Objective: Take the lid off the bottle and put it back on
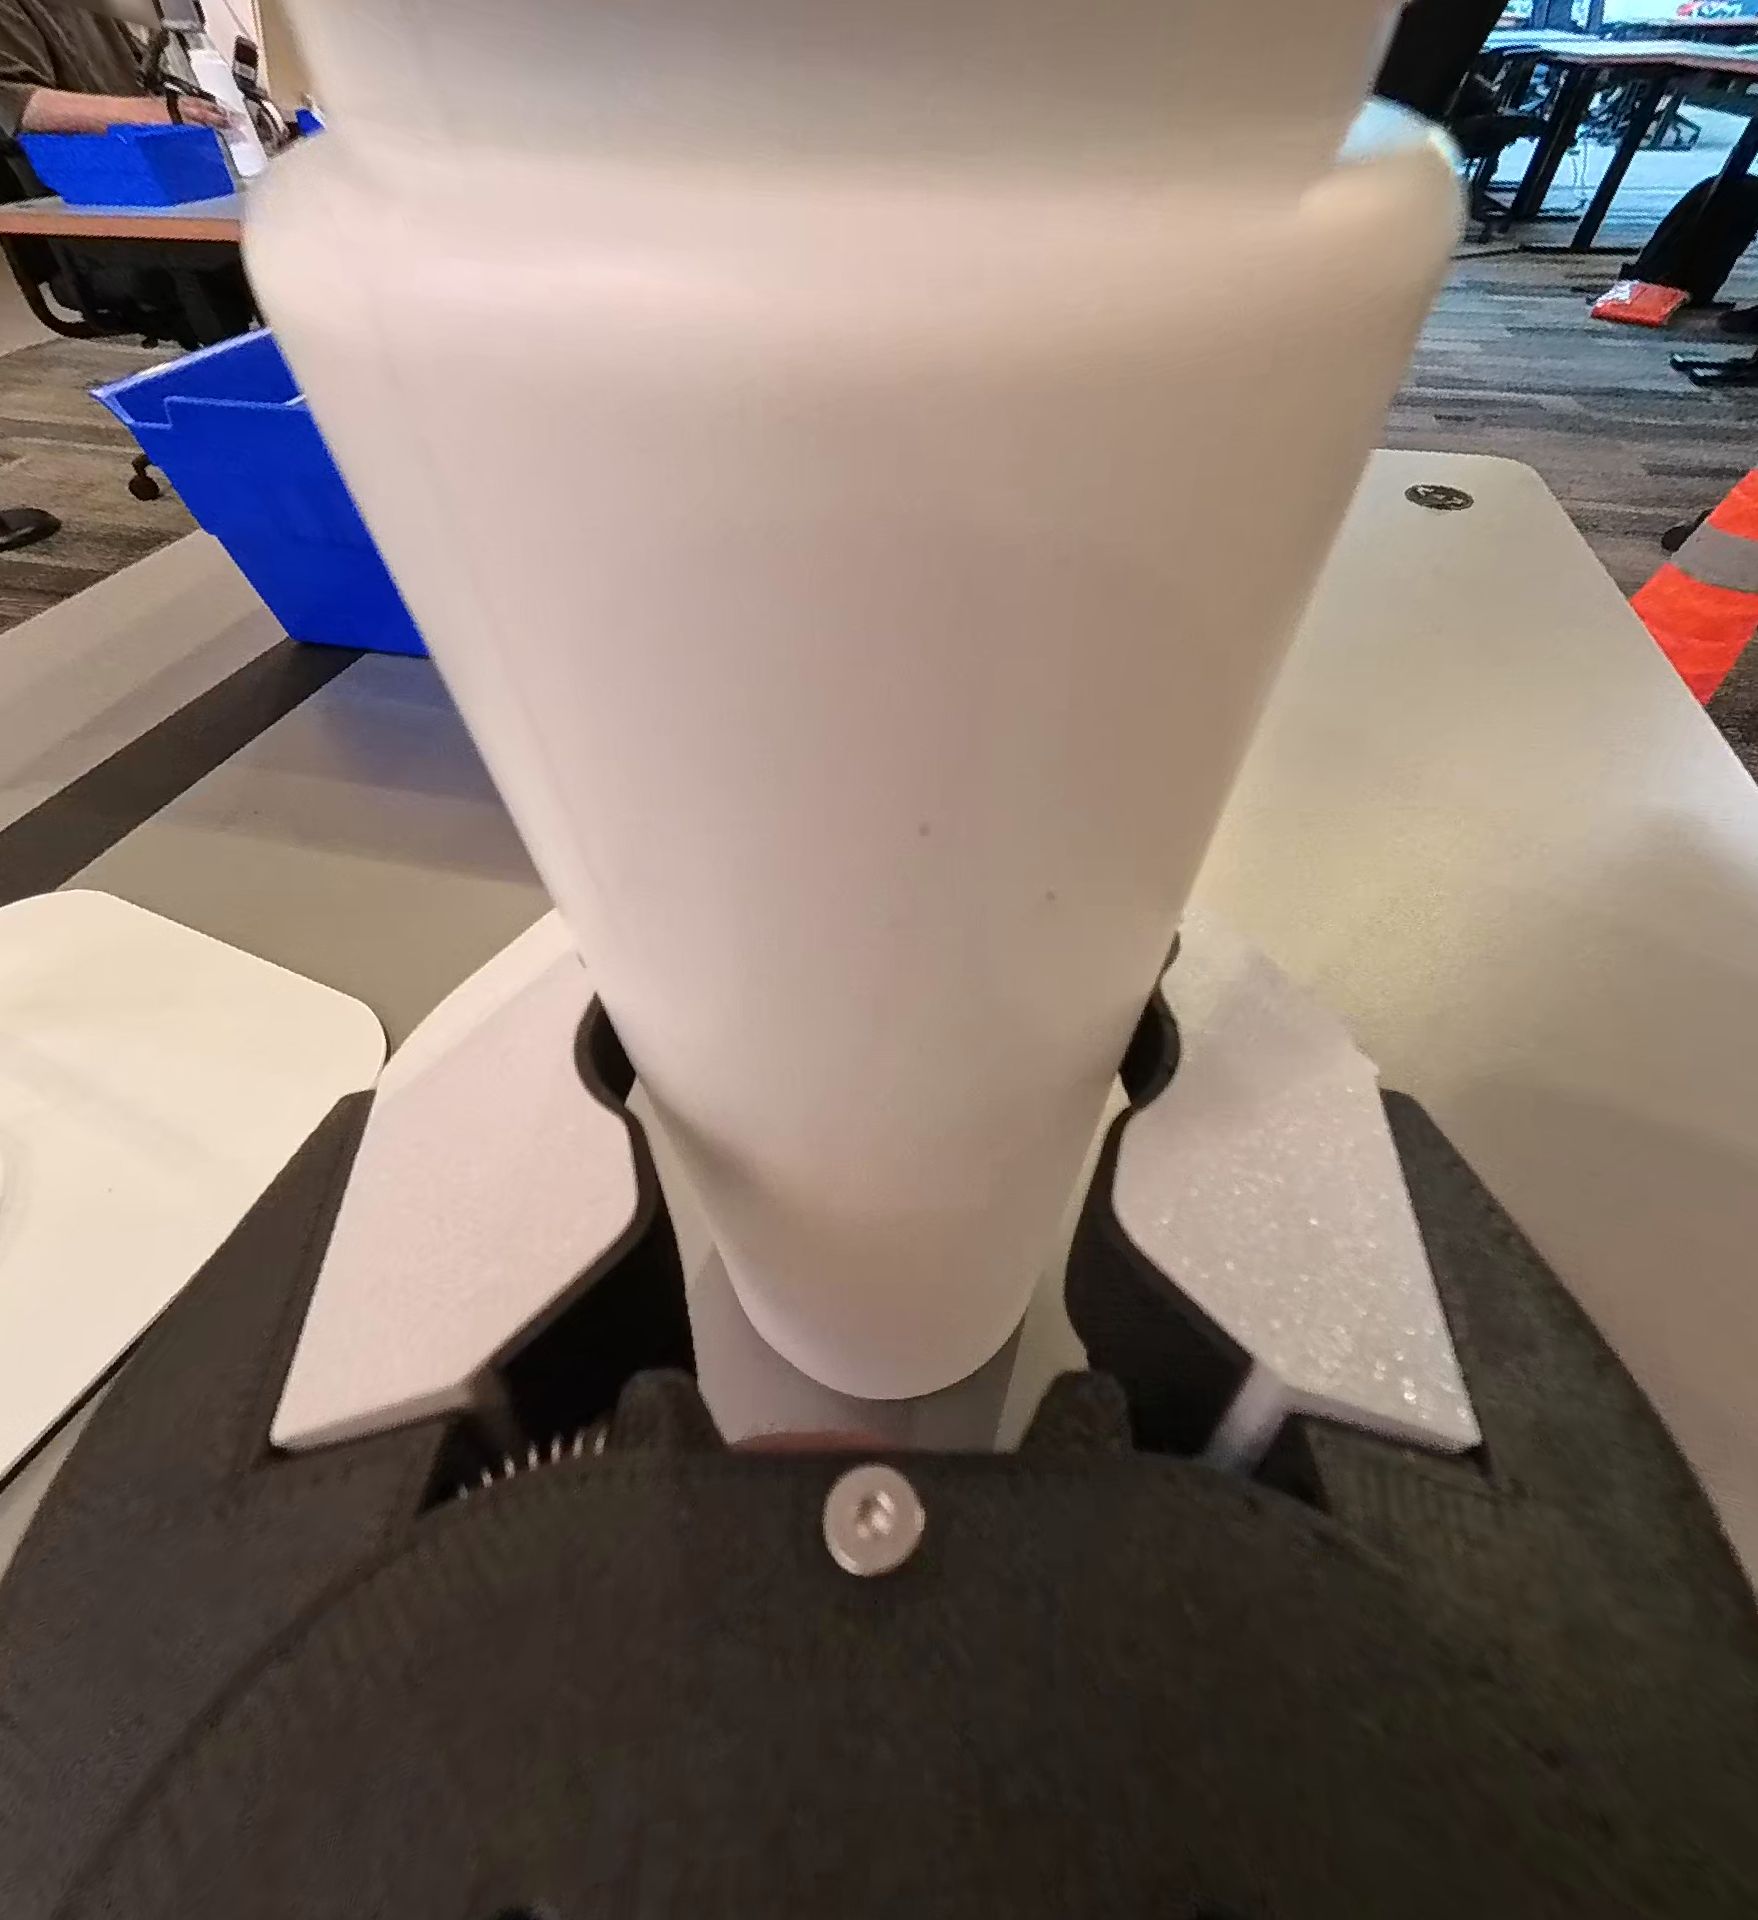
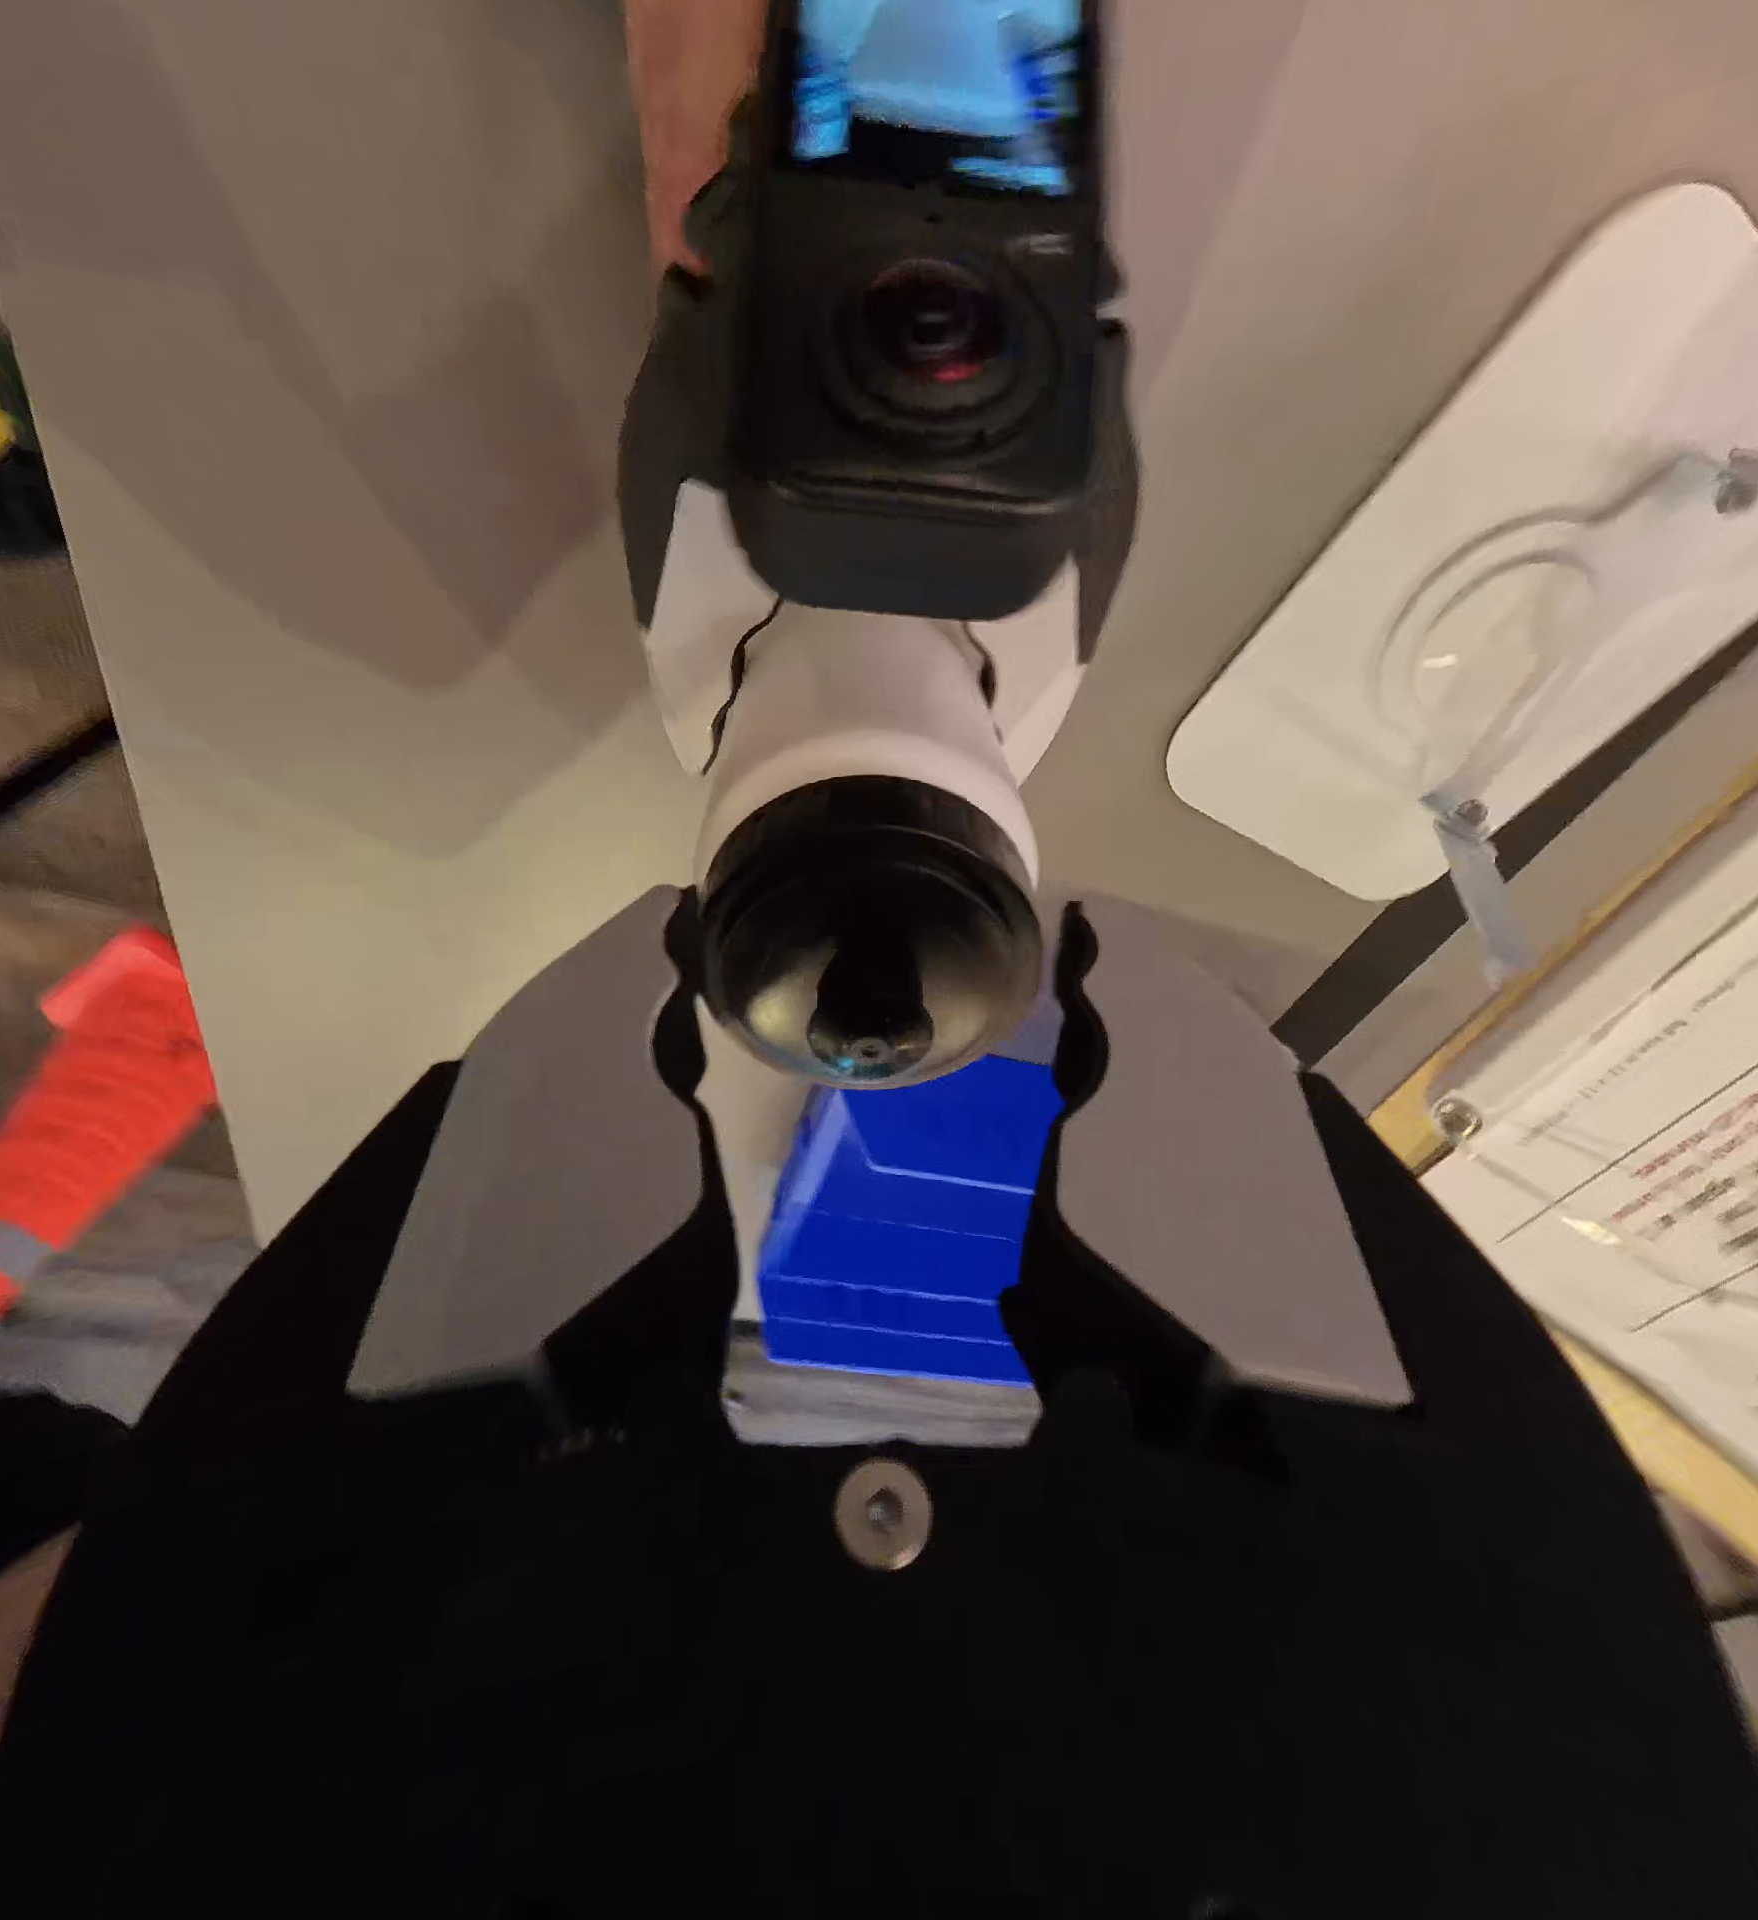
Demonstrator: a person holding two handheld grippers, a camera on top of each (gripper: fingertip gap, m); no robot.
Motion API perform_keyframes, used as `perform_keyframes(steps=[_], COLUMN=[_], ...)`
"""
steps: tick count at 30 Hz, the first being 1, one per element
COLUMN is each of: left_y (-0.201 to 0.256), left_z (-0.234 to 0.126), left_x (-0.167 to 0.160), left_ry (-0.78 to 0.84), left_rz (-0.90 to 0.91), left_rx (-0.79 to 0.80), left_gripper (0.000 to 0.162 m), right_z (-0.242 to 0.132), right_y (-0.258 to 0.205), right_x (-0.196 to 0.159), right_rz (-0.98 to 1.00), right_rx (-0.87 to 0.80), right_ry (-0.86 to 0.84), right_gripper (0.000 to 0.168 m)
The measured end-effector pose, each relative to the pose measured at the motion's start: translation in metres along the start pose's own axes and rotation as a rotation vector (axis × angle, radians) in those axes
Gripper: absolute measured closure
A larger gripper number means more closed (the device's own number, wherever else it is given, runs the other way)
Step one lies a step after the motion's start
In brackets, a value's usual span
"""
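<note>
Left tongs (image 1: 875, 1049) clamped around white bottle (image 1: 833, 623), right tongs (image 2: 875, 997) spread beside its black lid (image 2: 870, 935), contents hidden

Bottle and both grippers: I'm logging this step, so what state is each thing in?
bottle: lifted off the table, clamped low on its body by the left gripper.
lid: black, on the bottle's neck; whether fully screwed down cannot be told.
right gripper: fingers at either side of the lid; contact unclear.
blue bin: on the table, contents not visible.
</note>
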State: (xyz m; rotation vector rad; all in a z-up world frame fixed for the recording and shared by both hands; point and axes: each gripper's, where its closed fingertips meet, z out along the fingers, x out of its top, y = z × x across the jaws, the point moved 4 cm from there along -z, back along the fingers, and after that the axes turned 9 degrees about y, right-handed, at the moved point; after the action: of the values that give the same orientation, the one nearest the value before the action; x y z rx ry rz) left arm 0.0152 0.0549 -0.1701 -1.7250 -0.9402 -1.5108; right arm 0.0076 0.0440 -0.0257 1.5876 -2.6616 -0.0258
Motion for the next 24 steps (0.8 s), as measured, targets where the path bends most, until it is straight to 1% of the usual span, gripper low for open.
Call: perform_keyframes(steps=[1,3,4,5,6,7,9,12,15,16,20,21,22,24], left_y=[0.000,0.000,0.000,0.000,0.000,0.000,0.000,0.000,0.000,0.000,0.000,0.000,0.000,0.000], left_z=[0.000,0.000,0.000,0.000,0.000,0.000,0.000,0.000,0.000,0.000,0.000,0.000,0.000,0.000], left_x=[0.000,0.000,0.000,0.000,0.000,0.000,0.000,0.000,0.000,0.000,0.000,0.000,0.000,0.000], left_ry=[0.000,0.003,0.004,0.004,0.005,0.004,0.004,0.002,0.002,0.003,0.003,0.003,0.002,0.001], left_rz=[-0.002,-0.004,-0.004,-0.005,-0.005,-0.006,-0.006,-0.007,-0.004,-0.003,-0.003,-0.003,-0.004,-0.003], left_rx=[0.000,0.000,0.000,0.000,0.000,0.000,-0.001,0.001,-0.001,-0.001,-0.003,-0.002,-0.002,-0.006], left_gripper=[0.068,0.068,0.068,0.068,0.068,0.068,0.068,0.068,0.068,0.068,0.068,0.068,0.068,0.068], right_z=[-0.002,-0.004,-0.002,0.000,0.002,0.004,0.005,0.005,0.004,0.004,0.005,0.005,0.005,0.005], right_y=[0.002,0.002,0.002,0.002,0.001,0.001,0.001,0.001,0.000,0.000,-0.003,-0.004,-0.004,-0.004], right_x=[0.000,-0.006,-0.011,-0.014,-0.016,-0.017,-0.017,-0.017,-0.015,-0.014,-0.010,-0.009,-0.008,-0.007], right_rz=[0.087,0.251,0.306,0.338,0.367,0.399,0.416,0.359,0.226,0.157,-0.220,-0.281,-0.309,-0.284], right_rx=[-0.008,0.017,0.024,0.023,0.028,0.043,0.053,0.052,0.053,0.055,0.058,0.057,0.055,0.050], right_ry=[0.028,0.069,0.068,0.073,0.085,0.101,0.132,0.125,0.077,0.055,-0.076,-0.119,-0.160,-0.202], right_gripper=[0.088,0.086,0.080,0.081,0.088,0.100,0.100,0.100,0.101,0.101,0.101,0.097,0.094,0.087])
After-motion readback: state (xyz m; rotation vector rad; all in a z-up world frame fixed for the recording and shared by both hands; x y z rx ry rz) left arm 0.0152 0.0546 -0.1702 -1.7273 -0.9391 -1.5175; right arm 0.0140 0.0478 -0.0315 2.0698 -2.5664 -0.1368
